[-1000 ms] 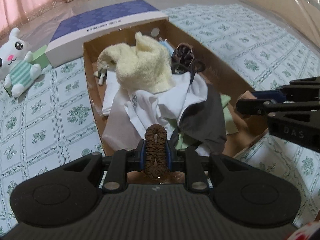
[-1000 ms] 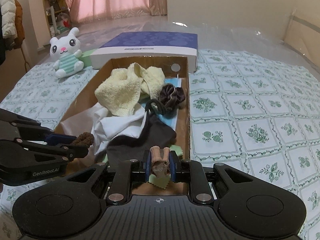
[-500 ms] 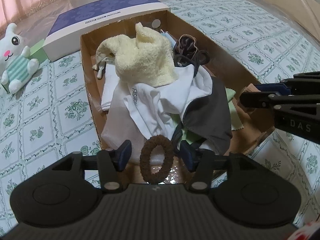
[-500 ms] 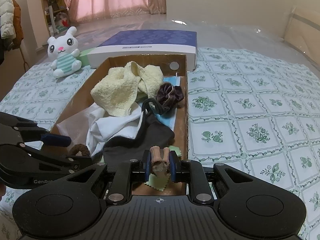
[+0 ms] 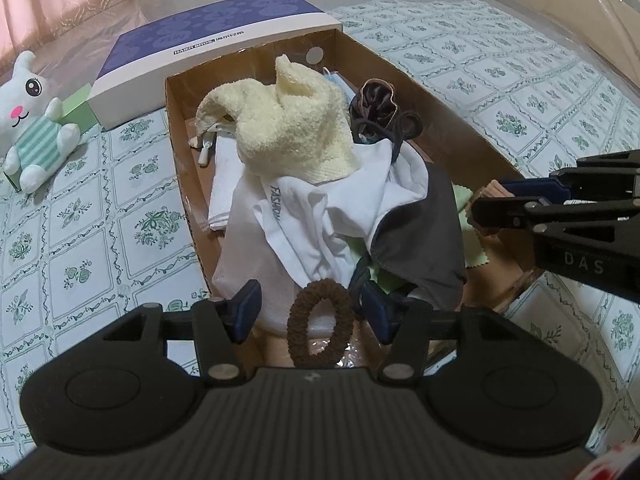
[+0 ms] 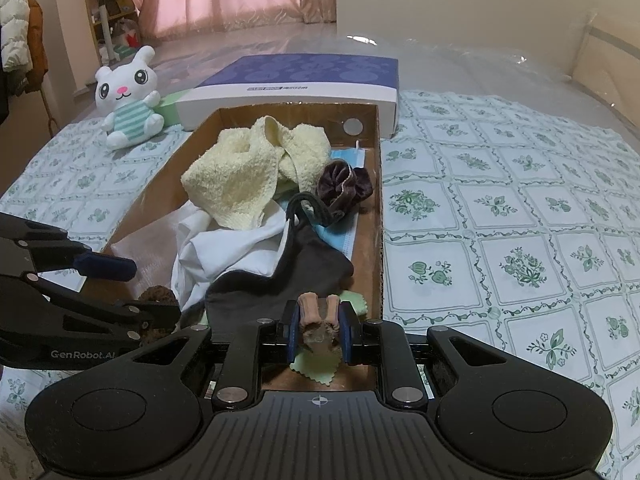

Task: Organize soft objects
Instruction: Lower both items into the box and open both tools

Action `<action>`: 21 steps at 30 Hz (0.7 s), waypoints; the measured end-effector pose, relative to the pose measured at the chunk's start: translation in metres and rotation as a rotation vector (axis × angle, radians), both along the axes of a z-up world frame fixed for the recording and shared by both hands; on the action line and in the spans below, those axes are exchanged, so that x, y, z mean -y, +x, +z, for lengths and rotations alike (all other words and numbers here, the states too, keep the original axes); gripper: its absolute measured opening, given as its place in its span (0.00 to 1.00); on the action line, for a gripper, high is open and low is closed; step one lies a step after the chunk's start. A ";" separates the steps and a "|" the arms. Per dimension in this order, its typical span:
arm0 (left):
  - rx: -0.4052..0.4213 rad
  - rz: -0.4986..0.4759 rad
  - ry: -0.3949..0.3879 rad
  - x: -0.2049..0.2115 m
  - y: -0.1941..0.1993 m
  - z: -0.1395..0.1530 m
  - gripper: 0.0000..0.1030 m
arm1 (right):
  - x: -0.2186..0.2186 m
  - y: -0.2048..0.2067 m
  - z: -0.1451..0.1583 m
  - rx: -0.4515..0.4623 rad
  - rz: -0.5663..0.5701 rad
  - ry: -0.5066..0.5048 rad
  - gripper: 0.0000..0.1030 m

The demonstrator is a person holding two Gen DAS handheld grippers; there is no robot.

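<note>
1. Left wrist view: left gripper (image 5: 310, 312) has its blue-padded jaws spread wide; a second ago they were pinched flat on the brown ribbed fabric hair tie (image 5: 320, 323).
2. The hair tie has sprung from a squashed strip into an open oval. It lies released between the jaws, touching neither pad, over the near end of the long brown cardboard box (image 5: 448, 136).
3. Since half a second ago the jaws and the tie look unchanged.
4. Right wrist view: right gripper (image 6: 319, 330) is clenched on a small tan ribbed fabric band (image 6: 318, 312), same grip as a second ago. It hangs above a pale green pinked-edge cloth square (image 6: 316, 372) at the box's near end.
5. Box contents, right wrist view: pale yellow terry towel (image 6: 240, 176) toward 12 o'clock, dark brown velvet scrunchie (image 6: 344, 186) at 1 o'clock against the right wall, white printed garment (image 6: 236, 252) mid-box, dark grey cloth (image 6: 288, 280) overlapping it on the near side. None has shifted.
6. Outside the box, at 11 o'clock: white plush bunny in a green-striped shirt (image 6: 128, 112) on the floral-patterned sheet (image 6: 520, 240), just beside a flat navy-and-white carton (image 6: 296, 80) that butts against the box's far end.
</note>
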State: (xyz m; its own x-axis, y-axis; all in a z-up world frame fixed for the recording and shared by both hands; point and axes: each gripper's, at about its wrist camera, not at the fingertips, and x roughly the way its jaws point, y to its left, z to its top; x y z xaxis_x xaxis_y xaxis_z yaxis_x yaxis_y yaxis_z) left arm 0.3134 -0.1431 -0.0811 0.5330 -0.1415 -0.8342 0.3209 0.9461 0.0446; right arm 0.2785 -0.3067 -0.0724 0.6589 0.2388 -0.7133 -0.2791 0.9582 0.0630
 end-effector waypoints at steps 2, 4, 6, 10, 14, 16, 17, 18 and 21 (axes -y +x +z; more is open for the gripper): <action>0.001 0.001 -0.003 0.000 0.000 0.000 0.51 | 0.000 0.001 -0.001 -0.002 0.000 -0.002 0.19; 0.002 0.002 -0.004 0.000 0.000 0.000 0.51 | 0.000 0.001 -0.002 -0.005 -0.001 -0.005 0.19; 0.004 0.003 -0.008 -0.001 0.000 0.000 0.51 | 0.000 0.001 -0.002 -0.001 -0.002 -0.008 0.19; 0.009 0.007 -0.020 -0.004 0.000 0.002 0.51 | -0.001 0.003 -0.003 -0.011 0.010 -0.011 0.46; 0.014 0.011 -0.027 -0.008 -0.002 0.005 0.52 | 0.000 -0.003 -0.002 0.014 0.024 0.010 0.49; 0.014 0.014 -0.035 -0.010 -0.003 0.006 0.52 | 0.000 -0.005 -0.001 0.026 0.027 0.011 0.50; 0.015 0.015 -0.041 -0.011 -0.004 0.007 0.52 | 0.000 -0.007 0.000 0.029 0.028 0.011 0.50; 0.017 0.014 -0.045 -0.012 -0.005 0.009 0.52 | 0.001 -0.009 0.000 0.029 0.027 0.013 0.50; 0.036 0.016 -0.059 -0.016 -0.011 0.016 0.53 | 0.004 -0.017 0.003 0.035 0.023 0.034 0.51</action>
